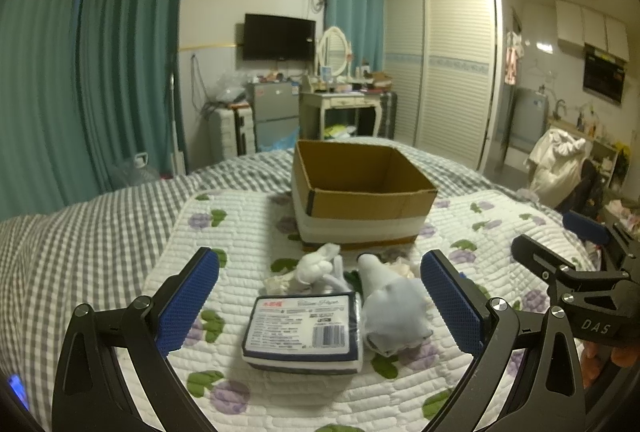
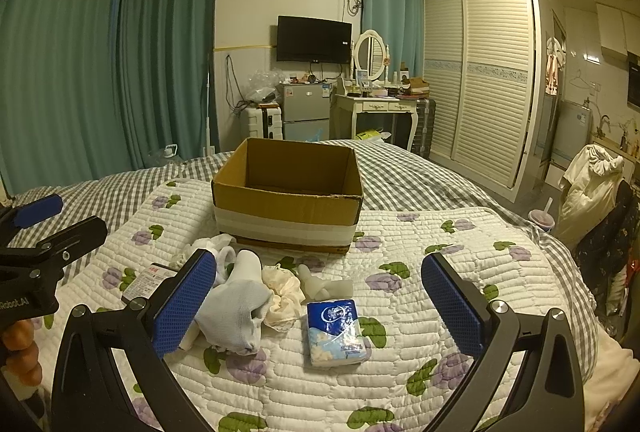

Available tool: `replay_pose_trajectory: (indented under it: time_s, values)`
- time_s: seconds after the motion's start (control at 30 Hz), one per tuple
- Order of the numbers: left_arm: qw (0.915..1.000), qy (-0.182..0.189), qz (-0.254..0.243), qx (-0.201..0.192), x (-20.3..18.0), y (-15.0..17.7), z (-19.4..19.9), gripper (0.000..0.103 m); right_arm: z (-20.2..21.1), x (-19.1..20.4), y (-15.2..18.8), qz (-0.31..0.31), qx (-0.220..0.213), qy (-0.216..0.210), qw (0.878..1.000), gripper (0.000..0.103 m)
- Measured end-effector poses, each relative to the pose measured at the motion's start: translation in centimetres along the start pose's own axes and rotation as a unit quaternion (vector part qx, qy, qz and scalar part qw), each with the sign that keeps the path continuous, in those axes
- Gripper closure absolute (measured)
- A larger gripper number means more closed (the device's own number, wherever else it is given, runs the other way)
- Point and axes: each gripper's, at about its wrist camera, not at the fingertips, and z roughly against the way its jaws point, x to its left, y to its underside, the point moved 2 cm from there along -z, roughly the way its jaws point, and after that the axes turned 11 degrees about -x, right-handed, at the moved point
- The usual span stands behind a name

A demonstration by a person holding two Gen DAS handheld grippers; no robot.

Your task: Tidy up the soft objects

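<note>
— So how would those soft things have handled, nearest first?

— Between the spread fingers of the left gripper (image 1: 320, 296), which held nothing, lay the wrapped tissue block (image 1: 303, 334): light, squashy under slick film, so I judged a squeeze across its short sides would hold best. Just to its right, touching it, was the pale blue sock (image 1: 390, 306), limp and weightless; a pinch on the bunched middle seemed safest.

— And the right one?

— The right gripper (image 2: 318, 302) was likewise wide open and empty. The small tissue pack (image 2: 337, 332) sat between its fingers, a little toward the left pad, soft and slippery in its wrapper. The sock (image 2: 236, 306) lay against the left finger (image 2: 186, 302), with a cream scrunchie (image 2: 284, 294) beside it, both floppy.

— Farther out?

— Beyond both grippers, straight ahead on the quilt (image 2: 440, 232), stood the open cardboard box (image 2: 288, 192), apparently empty, well past the pile.
</note>
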Motion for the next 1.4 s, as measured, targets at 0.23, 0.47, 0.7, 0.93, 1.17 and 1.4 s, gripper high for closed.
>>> replay_pose_trajectory:
  time_s: [0.23,0.47,0.7,0.93,1.17,1.4]
  values:
    - [0.9994,0.019,-0.002,0.031,-2.4,1.8,-1.3,0.0,0.2,-2.9,0.3,0.004,0.02,0.007,1.0,0.0]
    - [0.9942,0.046,-0.008,0.097,-6.1,6.9,-4.4,0.004,-4.2,-4.8,5.2,0.005,0.108,0.0,0.994,0.004]
    - [0.9895,0.047,-0.033,0.132,-7.3,9.6,-5.3,0.006,-9.2,-3.8,9.7,-0.019,0.187,-0.055,0.981,0.013]
    - [0.9888,0.045,-0.027,0.14,-8.0,9.5,-6.4,0.023,-10.6,-5.4,10.6,-0.061,0.204,-0.063,0.975,0.051]
    - [0.9889,0.049,-0.03,0.137,-10.4,8.6,-8.0,0.033,-9.6,-7.1,8.9,-0.077,0.181,-0.041,0.98,0.051]
    - [0.989,0.019,-0.067,0.131,-9.4,9.2,-10.0,0.05,-9.3,-7.1,8.8,-0.075,0.18,-0.043,0.98,0.051]
